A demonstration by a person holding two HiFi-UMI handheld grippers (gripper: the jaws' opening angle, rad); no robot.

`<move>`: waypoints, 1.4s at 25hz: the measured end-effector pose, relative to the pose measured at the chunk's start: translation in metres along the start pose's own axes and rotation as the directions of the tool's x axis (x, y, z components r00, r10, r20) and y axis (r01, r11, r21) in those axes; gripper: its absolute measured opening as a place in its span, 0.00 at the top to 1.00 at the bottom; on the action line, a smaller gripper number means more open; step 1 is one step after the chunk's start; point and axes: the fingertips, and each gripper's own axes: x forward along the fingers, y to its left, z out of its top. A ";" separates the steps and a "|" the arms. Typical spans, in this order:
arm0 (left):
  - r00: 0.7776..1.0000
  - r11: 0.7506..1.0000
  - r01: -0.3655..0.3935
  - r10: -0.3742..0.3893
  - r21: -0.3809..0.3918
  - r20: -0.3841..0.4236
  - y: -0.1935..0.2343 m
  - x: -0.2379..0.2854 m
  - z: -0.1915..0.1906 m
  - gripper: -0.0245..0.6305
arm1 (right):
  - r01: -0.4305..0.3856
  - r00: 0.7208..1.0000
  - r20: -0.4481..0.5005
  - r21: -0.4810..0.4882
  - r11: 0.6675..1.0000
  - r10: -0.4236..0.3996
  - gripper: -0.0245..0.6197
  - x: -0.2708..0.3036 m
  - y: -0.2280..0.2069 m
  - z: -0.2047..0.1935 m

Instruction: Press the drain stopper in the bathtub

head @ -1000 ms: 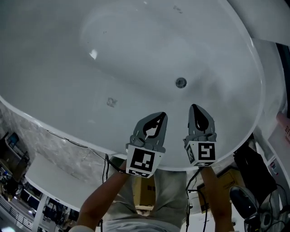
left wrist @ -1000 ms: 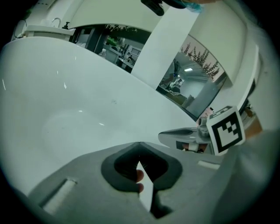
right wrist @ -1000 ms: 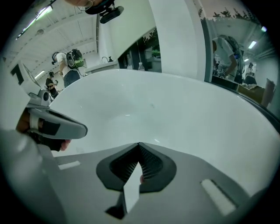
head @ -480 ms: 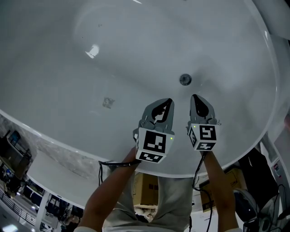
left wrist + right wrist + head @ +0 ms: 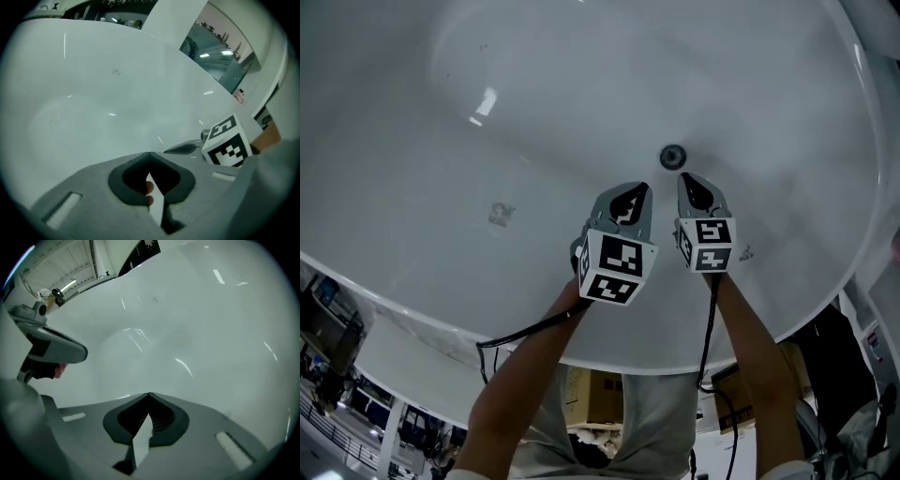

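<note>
A small round dark drain stopper (image 5: 673, 157) sits in the floor of the white bathtub (image 5: 534, 112). My right gripper (image 5: 684, 178) is shut with nothing in it, its tip just below and right of the stopper, a short gap apart. My left gripper (image 5: 643, 187) is shut and empty too, beside the right one and a little lower left of the stopper. In the left gripper view the closed jaws meet at a point (image 5: 149, 153), with the right gripper's marker cube (image 5: 227, 142) at the right. The right gripper view shows its joined jaws (image 5: 149, 393) over bare tub wall; the stopper is hidden there.
The tub's curved rim (image 5: 581, 361) runs under my forearms. A faint mark (image 5: 499, 215) lies on the tub floor at the left. Cables (image 5: 525, 330) trail from both grippers. Cardboard boxes (image 5: 591, 398) and dark gear (image 5: 834, 361) stand on the floor outside the tub.
Both grippers have moved forward over the rim and deeper into the tub toward the stopper. The right tip has drawn close to it. Both jaws stayed shut.
</note>
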 end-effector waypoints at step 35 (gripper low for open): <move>0.989 1.000 -0.021 0.019 -0.014 -0.148 0.026 0.082 -0.068 0.96 | -0.012 0.956 -0.294 0.006 1.000 0.013 0.96 0.120 -0.033 -0.071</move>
